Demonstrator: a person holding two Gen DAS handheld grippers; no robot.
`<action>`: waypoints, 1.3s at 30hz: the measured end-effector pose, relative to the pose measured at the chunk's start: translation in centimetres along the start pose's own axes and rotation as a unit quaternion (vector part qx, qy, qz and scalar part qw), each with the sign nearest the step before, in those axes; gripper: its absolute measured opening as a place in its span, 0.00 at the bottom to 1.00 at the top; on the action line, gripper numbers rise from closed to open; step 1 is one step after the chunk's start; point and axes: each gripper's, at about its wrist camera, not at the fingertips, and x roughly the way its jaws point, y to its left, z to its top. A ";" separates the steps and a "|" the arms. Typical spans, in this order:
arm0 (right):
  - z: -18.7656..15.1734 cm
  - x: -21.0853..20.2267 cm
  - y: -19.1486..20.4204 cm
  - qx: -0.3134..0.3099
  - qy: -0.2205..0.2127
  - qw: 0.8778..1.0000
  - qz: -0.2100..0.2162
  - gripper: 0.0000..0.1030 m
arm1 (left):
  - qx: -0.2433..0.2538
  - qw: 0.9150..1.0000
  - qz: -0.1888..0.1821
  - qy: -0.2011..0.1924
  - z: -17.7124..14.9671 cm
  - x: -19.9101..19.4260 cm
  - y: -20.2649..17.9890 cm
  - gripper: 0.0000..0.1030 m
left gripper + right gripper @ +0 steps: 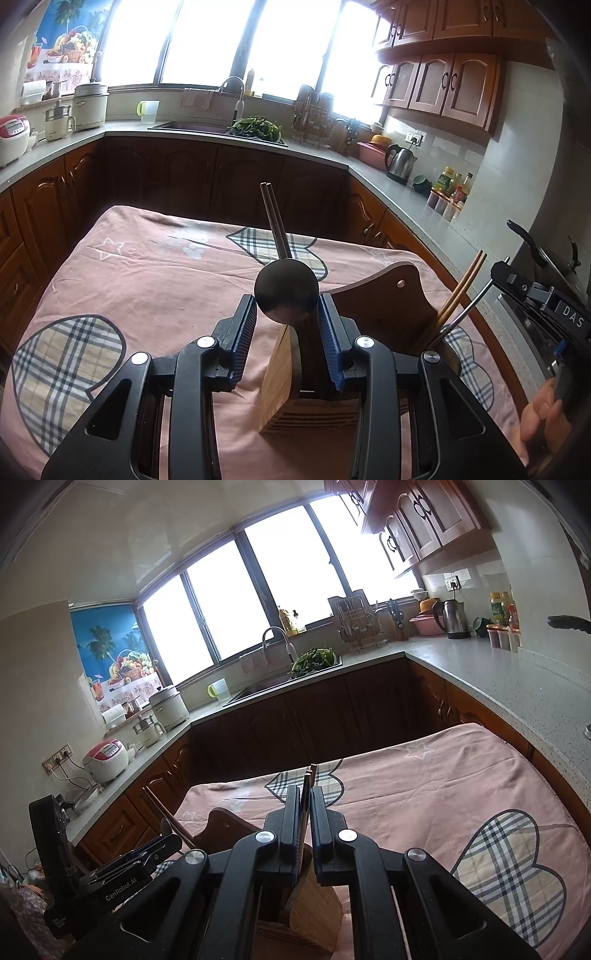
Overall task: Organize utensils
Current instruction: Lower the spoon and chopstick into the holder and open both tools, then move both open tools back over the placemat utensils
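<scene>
Over a wooden slotted utensil block (280, 384), the left gripper (286, 325) sits part-open around a dark round-bowled metal spoon (286, 291) (contact unclear), while the right gripper (306, 812) pinches brown wooden chopsticks (309, 779) nearly shut, probably for slotting

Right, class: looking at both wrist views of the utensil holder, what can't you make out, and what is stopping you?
- Left wrist view: the spoon's handle, hidden behind its own bowl and the left tongs.
- Right wrist view: the chopsticks' lower length, covered by the right tongs.
- Both views: the bamboo holder's interior, blocked by the tongs.
- Left wrist view: the bottles' labels, too small to read.
</scene>
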 end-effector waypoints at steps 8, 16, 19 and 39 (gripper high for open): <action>-0.3 -0.3 -0.3 0.012 0.003 1.000 0.003 0.23 | -0.008 1.000 -0.006 0.006 -0.1 -0.4 0.4 0.43; -0.2 -1.2 -0.3 0.021 0.003 1.000 0.016 0.65 | -0.016 1.000 -0.006 0.006 -0.4 -1.4 0.7 0.73; -0.4 -2.2 -0.2 0.023 -0.005 0.999 0.024 0.88 | -0.019 1.000 -0.004 0.006 -0.7 -2.4 0.8 0.82; -3.6 -10.7 0.0 0.032 0.011 0.999 0.027 0.90 | -0.041 0.998 -0.016 0.036 -6.2 -12.1 1.4 0.91</action>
